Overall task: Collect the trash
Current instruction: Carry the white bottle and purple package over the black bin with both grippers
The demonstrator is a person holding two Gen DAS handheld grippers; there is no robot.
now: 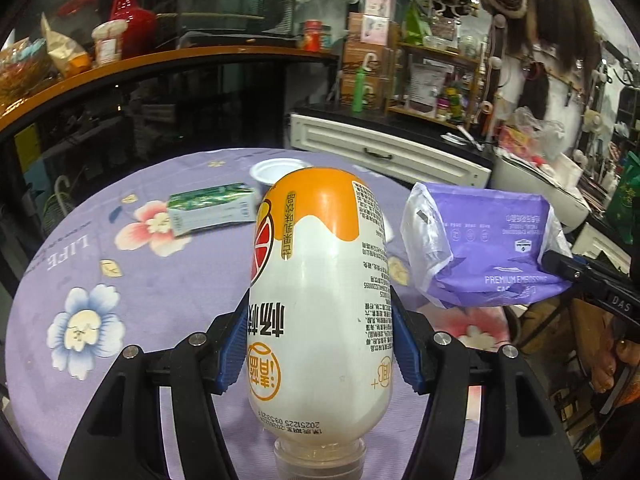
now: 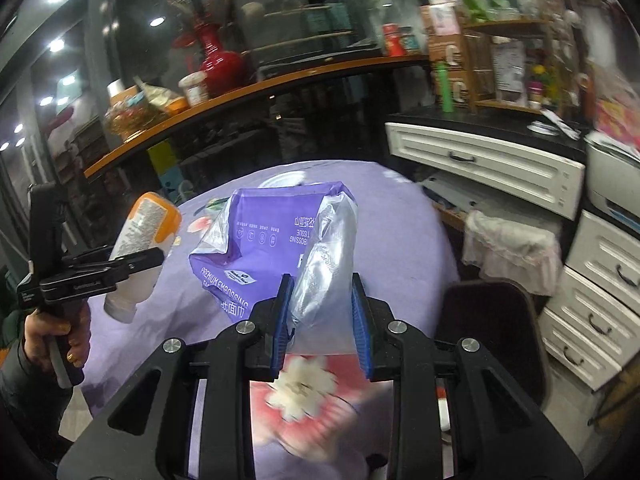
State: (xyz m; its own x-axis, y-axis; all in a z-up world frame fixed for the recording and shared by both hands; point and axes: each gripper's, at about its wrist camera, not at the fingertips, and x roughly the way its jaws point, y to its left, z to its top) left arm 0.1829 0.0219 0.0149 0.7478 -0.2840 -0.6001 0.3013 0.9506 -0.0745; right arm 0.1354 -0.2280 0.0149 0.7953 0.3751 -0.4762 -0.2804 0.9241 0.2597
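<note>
Left wrist view: left gripper [image 1: 320,340] clamps the drink bottle [image 1: 320,300]; right gripper [image 2: 322,320] pinches the tissue pack wrapper [image 2: 272,248]; carry both level, grips firm.

White-and-orange drink bottle [image 1: 320,300] is held up off the desk, cap end toward the camera. Crumpled purple tissue wrapper [image 2: 280,240] is lifted too. A green carton [image 1: 212,210] lies flat beside a white cup [image 1: 278,172] farther back.
</note>
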